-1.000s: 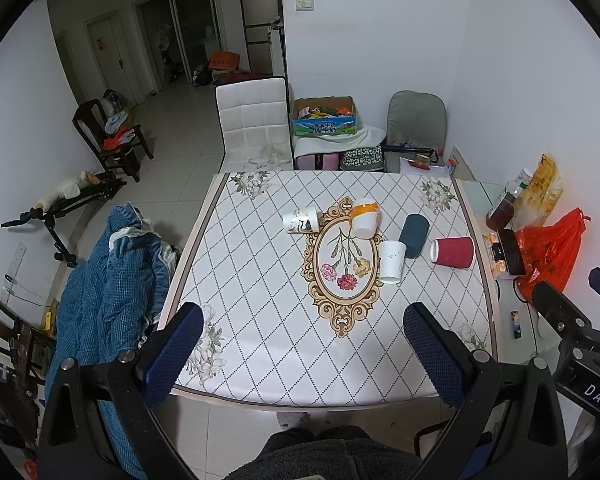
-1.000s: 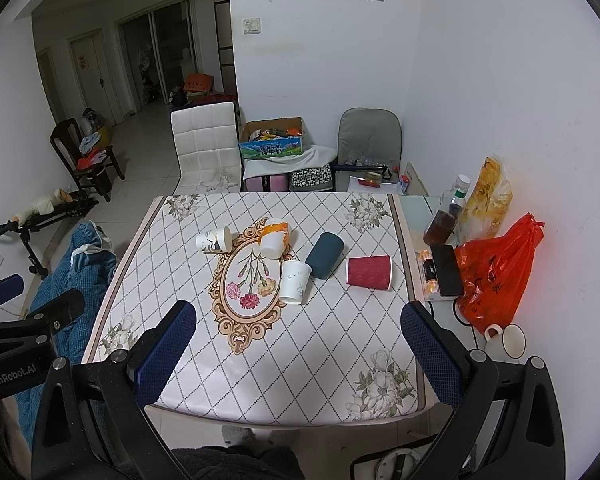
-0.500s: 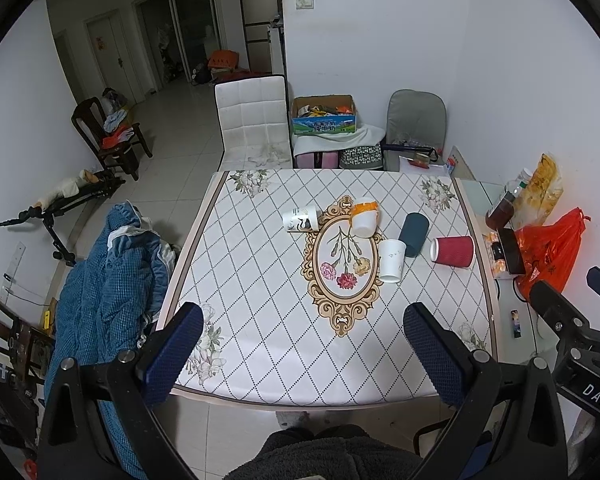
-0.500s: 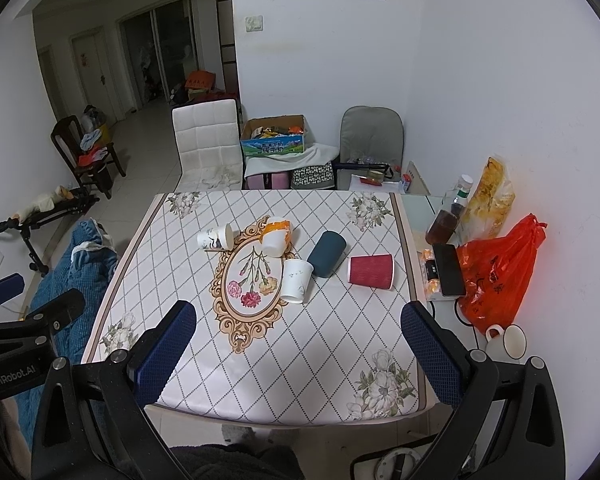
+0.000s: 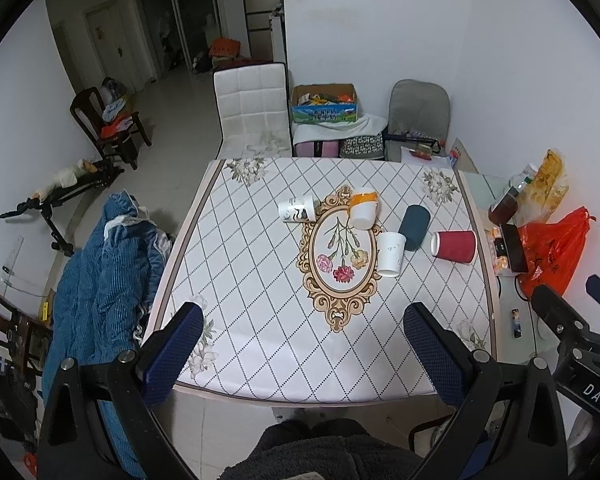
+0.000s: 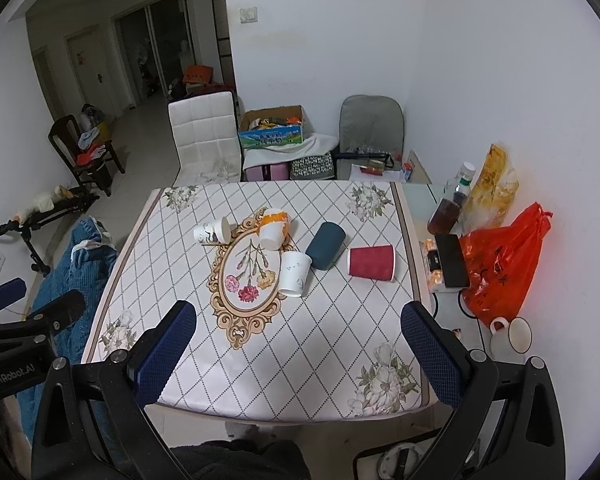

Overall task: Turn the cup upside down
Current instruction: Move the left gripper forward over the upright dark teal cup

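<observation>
Several paper cups lie on their sides on the table [image 5: 260, 320]: a white printed cup [image 5: 297, 209] [image 6: 212, 231], an orange-and-white cup [image 5: 363, 208] [image 6: 275, 227], a plain white cup [image 5: 390, 253] [image 6: 295, 273], a dark teal cup [image 5: 415, 221] [image 6: 325, 245] and a red cup [image 5: 454, 245] [image 6: 371, 261]. My left gripper [image 5: 304, 344] is open and empty, held high above the near table edge. My right gripper [image 6: 300, 340] is open and empty, also above the near edge. Both are far from the cups.
A white chair [image 5: 254, 108] stands behind the table. A blue blanket [image 5: 100, 288] hangs on a chair at the left. A side shelf at the right holds a bottle [image 6: 450, 204], a red plastic bag [image 6: 504, 264] and a mug [image 6: 514, 334].
Both views have shifted very slightly; the cups have not moved and both grippers stay open.
</observation>
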The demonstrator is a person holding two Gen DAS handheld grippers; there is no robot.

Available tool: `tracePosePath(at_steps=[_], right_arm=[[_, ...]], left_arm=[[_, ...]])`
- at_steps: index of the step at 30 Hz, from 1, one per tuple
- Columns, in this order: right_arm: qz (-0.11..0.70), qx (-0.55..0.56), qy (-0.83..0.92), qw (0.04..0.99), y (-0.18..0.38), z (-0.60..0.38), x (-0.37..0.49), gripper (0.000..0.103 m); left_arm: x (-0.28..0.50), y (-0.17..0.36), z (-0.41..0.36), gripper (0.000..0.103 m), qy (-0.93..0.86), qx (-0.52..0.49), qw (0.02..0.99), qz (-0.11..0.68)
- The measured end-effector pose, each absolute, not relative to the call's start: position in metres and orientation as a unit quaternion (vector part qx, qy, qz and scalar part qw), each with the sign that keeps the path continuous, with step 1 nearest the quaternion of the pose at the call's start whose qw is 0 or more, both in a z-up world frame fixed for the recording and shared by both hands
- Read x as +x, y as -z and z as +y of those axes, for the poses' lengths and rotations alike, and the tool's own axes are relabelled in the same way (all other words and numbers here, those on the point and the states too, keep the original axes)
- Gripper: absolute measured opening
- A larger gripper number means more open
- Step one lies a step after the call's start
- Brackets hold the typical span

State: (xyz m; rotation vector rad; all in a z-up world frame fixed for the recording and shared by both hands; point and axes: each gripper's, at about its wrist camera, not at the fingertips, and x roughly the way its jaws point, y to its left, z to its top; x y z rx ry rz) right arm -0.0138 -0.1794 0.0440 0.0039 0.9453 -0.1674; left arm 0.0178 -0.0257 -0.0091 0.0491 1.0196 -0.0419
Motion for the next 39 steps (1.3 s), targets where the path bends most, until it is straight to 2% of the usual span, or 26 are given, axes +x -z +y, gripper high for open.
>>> tracePosePath(at_steps=[6, 20, 36, 39], right_arm=[[0.497, 0.022, 0.093, 0.862, 0.006, -0.217, 0.015, 0.103], [0.619, 0.073, 0.119, 0.773, 0.176, -0.281, 0.066, 0.103], [0.702, 0.139, 0.183, 0.674, 0.317, -0.322, 0.118, 0.103], [0.710, 0.146, 0.193, 0.661, 0.332, -0.330, 0.126, 0.103]], left_arm=[[0.047, 0.042, -0.042, 0.103, -0.002, 0.034, 0.858, 0.513], [0.140, 0.129, -0.087, 0.103, -0.002, 0.084, 0.811, 0.579], [0.303, 0.249, -0.213, 0.102, 0.109, 0.197, 0.729, 0.646], [0.319, 0.275, -0.237, 0.098, 0.126, 0.217, 0.707, 0.661]])
